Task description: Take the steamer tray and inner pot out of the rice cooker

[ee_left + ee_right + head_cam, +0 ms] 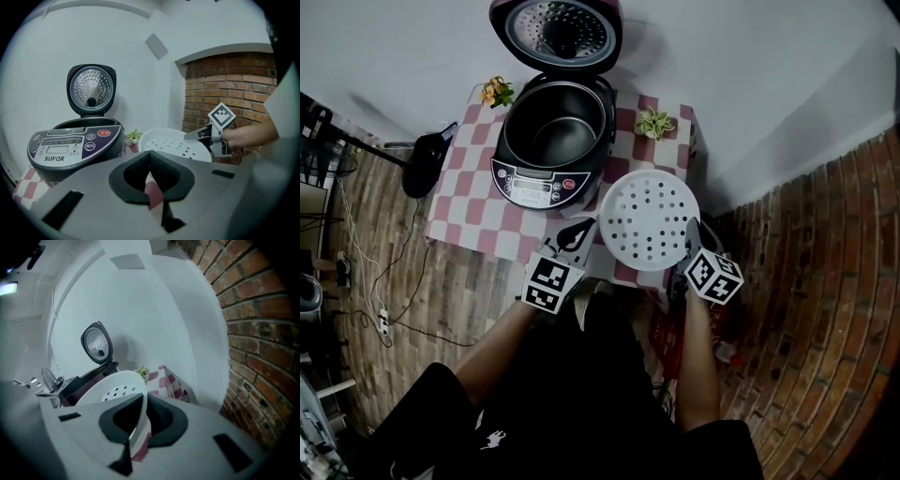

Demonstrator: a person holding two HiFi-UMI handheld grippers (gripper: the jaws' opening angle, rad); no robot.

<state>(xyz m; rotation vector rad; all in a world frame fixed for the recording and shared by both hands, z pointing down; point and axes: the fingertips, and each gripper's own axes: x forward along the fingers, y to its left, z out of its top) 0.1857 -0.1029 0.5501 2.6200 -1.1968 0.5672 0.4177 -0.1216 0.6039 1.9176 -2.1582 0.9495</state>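
The rice cooker (546,183) stands open on the checked table (469,202), with its lid (567,30) raised and the metal inner pot (555,136) inside. The white perforated steamer tray (649,220) hangs over the table's front right part, right of the cooker. My right gripper (689,246) is shut on the tray's right rim; in the right gripper view the rim (140,408) runs between the jaws. My left gripper (575,234) is shut and empty just left of the tray. In the left gripper view its jaws meet with nothing between them, the cooker (70,150) ahead on the left.
Two small potted plants (496,92) (654,122) sit at the table's back corners. A black object (422,164) and cables lie on the wooden floor to the left. A white wall runs behind the table and a brick wall (253,333) on the right.
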